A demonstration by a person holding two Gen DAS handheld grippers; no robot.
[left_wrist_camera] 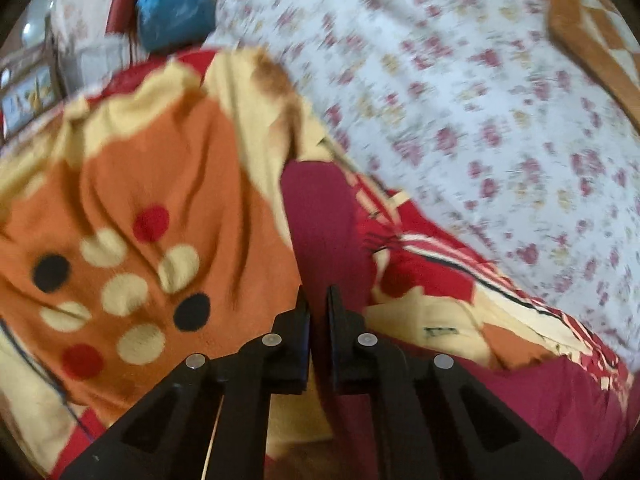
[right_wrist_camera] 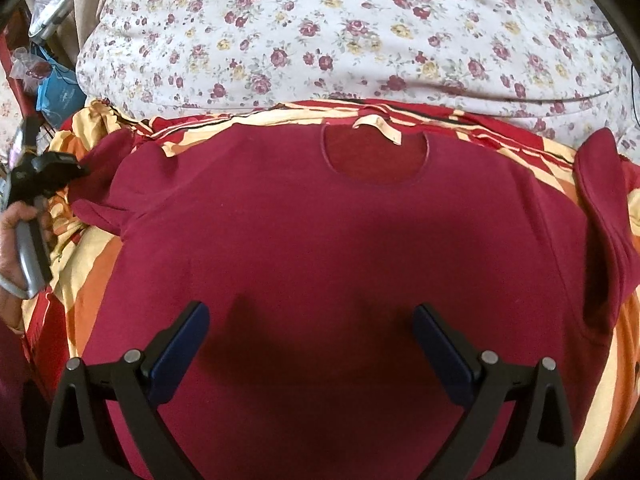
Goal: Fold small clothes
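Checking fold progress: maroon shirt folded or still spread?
Spread. The maroon shirt lies flat, neckline up, both sleeves out; no fold visible.

Left view motion-blurred; right sharp, soft daylight, fisheye-dark corners.

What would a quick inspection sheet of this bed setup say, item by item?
Surface: patterned blanket over a floral sheet.
Job's things: maroon T-shirt spread flat, neckline away from camera.
Clutter: blue bag beyond the bed's corner.
Grippers: left gripper shut on a sleeve of the shirt; right gripper open above the shirt's body.
Cables: thin dark cord at the sheet's right edge.
Surroundings: framed picture, blurred.
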